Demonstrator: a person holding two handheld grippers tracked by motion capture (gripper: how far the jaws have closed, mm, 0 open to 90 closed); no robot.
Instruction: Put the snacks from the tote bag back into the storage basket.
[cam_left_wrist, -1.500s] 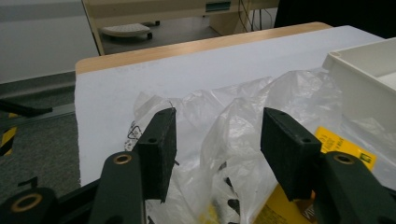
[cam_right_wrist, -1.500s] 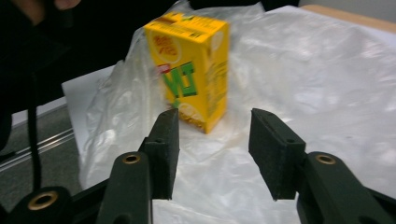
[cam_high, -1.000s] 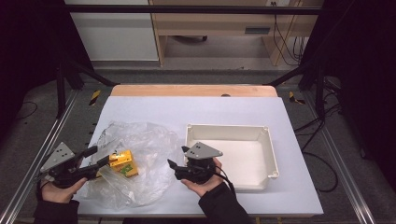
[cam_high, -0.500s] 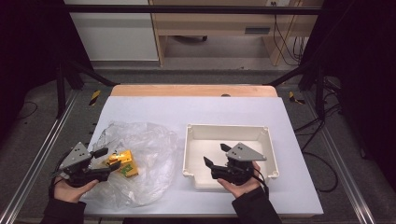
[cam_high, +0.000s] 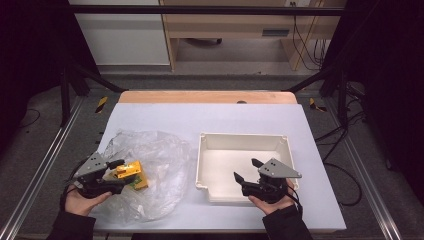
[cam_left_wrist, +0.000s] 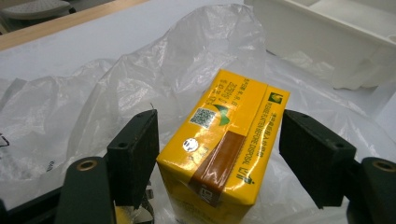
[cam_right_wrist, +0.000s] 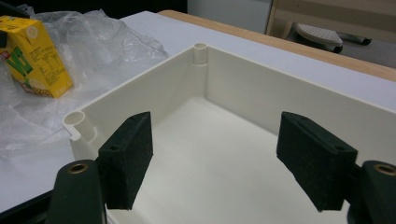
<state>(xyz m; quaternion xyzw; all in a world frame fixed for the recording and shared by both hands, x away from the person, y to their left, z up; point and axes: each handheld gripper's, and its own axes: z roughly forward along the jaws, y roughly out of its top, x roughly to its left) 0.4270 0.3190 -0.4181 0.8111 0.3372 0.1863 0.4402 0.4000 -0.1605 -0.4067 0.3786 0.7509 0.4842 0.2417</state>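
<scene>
Left claw gapes wide either side of the yellow carton, pads not quite touching it, carton lying on crumpled clear plastic on the worktop, long axis running away from the claw, while the right claw hangs equally wide over the white tray.

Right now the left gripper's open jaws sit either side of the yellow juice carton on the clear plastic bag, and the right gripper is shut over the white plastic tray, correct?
Not quite: the right gripper is open, not shut. The right gripper view shows its two black jaws spread wide apart over the white plastic tray. The rest holds: the left gripper has its open jaws either side of the yellow juice carton on the clear plastic bag.
</scene>
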